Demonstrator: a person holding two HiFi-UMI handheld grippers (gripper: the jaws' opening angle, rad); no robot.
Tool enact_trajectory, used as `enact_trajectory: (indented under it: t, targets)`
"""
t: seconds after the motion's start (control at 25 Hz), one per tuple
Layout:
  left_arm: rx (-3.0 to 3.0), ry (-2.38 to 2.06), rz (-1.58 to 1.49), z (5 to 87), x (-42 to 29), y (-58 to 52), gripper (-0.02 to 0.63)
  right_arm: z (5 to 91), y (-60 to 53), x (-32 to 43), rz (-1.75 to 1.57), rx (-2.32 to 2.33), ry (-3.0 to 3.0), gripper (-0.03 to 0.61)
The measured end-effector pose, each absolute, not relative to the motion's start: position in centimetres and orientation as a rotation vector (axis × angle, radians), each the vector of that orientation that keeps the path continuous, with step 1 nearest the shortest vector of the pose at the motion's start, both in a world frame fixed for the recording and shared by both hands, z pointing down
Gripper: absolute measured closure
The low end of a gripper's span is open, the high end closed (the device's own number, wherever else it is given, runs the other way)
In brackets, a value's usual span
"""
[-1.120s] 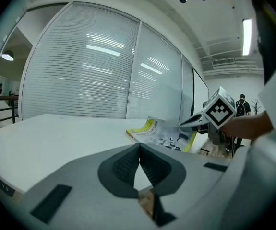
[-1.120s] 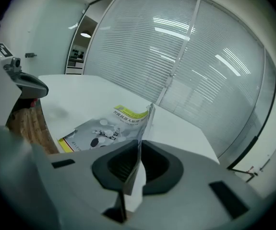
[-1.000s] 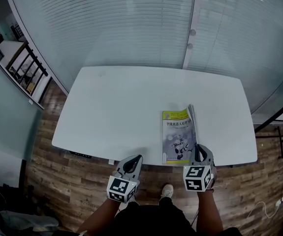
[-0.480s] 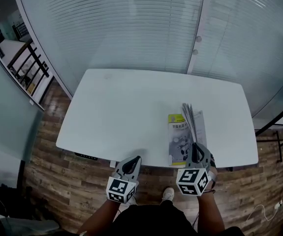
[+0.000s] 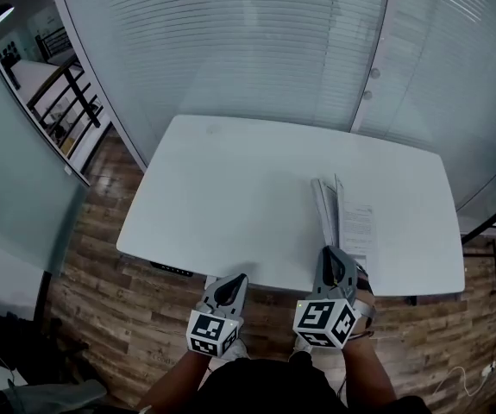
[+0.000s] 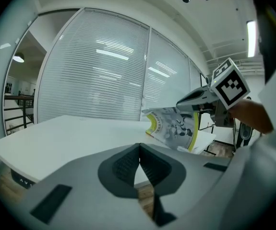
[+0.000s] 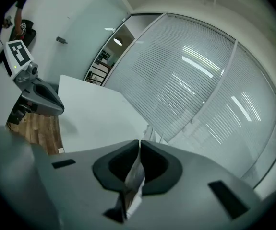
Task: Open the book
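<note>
A book (image 5: 357, 222) lies near the right front of the white table (image 5: 230, 188). Its first white page shows. The front cover (image 5: 323, 207) stands almost upright along the spine. My right gripper (image 5: 330, 255) is shut on the cover's near edge, and the sheet (image 7: 134, 178) runs between its pads. From the left gripper view the yellow-edged cover (image 6: 174, 128) with its robot picture hangs from the right gripper (image 6: 202, 99). My left gripper (image 5: 233, 283) hovers at the table's front edge, left of the book. It (image 6: 138, 163) is shut and holds nothing.
Glass walls with blinds (image 5: 256, 41) stand behind the table. Wooden floor (image 5: 101, 257) lies below the front edge. Wide bare tabletop (image 6: 70, 133) stretches to the left of the book. The left gripper (image 7: 38, 97) shows at the right gripper view's left.
The cover, nearly flat a second ago, has been swung up to stand on edge. The right gripper rose and rolled leftward with it. The left gripper stays near the front edge.
</note>
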State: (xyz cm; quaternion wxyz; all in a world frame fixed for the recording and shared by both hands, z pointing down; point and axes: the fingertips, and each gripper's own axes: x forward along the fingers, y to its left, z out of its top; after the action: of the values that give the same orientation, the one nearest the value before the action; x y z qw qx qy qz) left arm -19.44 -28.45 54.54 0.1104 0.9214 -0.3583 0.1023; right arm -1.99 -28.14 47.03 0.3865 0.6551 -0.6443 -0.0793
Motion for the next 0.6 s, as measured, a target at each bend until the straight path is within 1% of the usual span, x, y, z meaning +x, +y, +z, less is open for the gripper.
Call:
enact_trajectory:
  t: [0.36, 0.6]
  targets:
    - [2.649, -1.150, 0.297, 55.1, -24.2, -28.3, 0.603, 51.0, -30.2, -9.8, -0.229, 1.492, -1.747, 0.563]
    - [2.623, -1.190, 0.296, 55.2, -26.0, -28.4, 0.603, 54.6, -31.9, -13.0, -0.228, 1.397, -1.774, 0.565]
